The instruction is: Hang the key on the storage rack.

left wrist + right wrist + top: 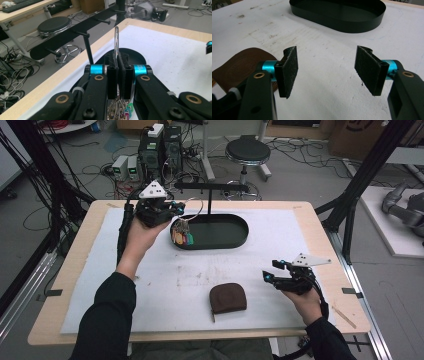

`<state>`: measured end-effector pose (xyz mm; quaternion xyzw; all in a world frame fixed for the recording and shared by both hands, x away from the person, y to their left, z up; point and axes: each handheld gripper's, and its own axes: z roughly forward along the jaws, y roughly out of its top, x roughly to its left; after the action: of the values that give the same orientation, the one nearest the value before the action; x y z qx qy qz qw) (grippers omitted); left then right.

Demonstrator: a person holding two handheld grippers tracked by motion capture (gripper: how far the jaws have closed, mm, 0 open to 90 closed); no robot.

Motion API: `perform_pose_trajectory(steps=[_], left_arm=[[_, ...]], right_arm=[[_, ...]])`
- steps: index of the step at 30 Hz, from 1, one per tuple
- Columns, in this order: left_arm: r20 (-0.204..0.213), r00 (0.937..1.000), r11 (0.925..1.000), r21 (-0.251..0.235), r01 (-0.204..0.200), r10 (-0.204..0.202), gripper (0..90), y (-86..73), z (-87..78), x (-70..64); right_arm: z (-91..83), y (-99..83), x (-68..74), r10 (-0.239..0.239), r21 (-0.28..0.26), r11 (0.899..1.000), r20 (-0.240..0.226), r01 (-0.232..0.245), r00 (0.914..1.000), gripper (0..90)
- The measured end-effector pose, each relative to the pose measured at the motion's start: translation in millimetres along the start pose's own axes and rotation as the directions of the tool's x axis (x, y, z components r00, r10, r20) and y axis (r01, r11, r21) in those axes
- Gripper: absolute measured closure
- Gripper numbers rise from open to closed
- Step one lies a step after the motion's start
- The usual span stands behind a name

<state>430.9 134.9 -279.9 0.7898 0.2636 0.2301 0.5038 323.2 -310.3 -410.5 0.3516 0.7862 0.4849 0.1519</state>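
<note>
The left gripper (172, 212) is pinching the thin silver wire key ring (116, 41) between closed jaws, its bunch of keys with coloured tags (182, 236) dangling over the left end of the black oval metal tray (235, 241), just below the black pegged hanging rack (75, 33). The right gripper (325, 72) is hovering with jaws spread wide above bare white mat (280, 235), beside the brown leather pouch (227, 297). No writing is reading clearly anywhere.

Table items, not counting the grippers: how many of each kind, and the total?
Key bunch, held by its ring in the left gripper: 1
Black oval tray: 1
Black peg rack standing behind the tray: 1
Brown pouch: 1
Total: 4
</note>
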Motion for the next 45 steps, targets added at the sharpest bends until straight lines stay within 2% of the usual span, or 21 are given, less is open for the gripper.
perform_pose_trajectory(steps=[2,9,17,21,27,32,40,45], left_arm=[[-0.012,0.9999,0.9999,0.015,-0.001,0.002,86.7,0.9,3.2,4.5],[-0.059,0.9981,0.9997,0.011,0.02,-0.019,86.7,-0.1,10.4,18.5],[-0.096,0.9947,0.999,0.02,0.041,-0.039,86.7,4.4,20.7,28.8],[-0.111,0.9929,0.999,0.009,0.043,-0.042,86.7,5.7,24.5,32.4],[-0.138,0.9885,0.9976,0.019,0.066,-0.062,86.7,1.0,29.0,39.3],[-0.165,0.9832,0.9966,0.01,0.081,-0.079,86.6,-2.0,30.7,44.7],[-0.166,0.9794,0.9928,0.012,0.119,-0.116,86.6,-9.9,36.1,52.7],[-0.156,0.9769,0.9893,-0.017,0.145,-0.146,86.6,-14.5,37.5,54.5]], right_arm=[[-0.1,0.0,-0.1,0.0,0.001,1.0,-0.001,0.0,1.0,36.0],[-0.1,0.2,-0.7,0.002,-0.004,1.0,0.002,-0.002,1.0,36.0],[0.3,0.1,-1.4,0.002,0.001,1.0,0.002,-0.002,1.0,36.0],[0.1,0.2,-2.2,0.001,-0.006,1.0,0.003,-0.001,1.0,36.0],[-0.6,0.3,-2.8,0.004,-0.008,1.0,0.001,-0.004,1.0,36.0],[-0.4,0.4,-3.3,0.007,-0.011,1.0,-0.001,-0.007,1.0,36.0],[-0.1,0.6,-3.3,0.004,-0.009,1.0,-0.001,-0.004,1.0,36.0],[-0.1,0.7,-3.3,0.001,-0.011,1.0,-0.004,-0.001,1.0,36.0]])
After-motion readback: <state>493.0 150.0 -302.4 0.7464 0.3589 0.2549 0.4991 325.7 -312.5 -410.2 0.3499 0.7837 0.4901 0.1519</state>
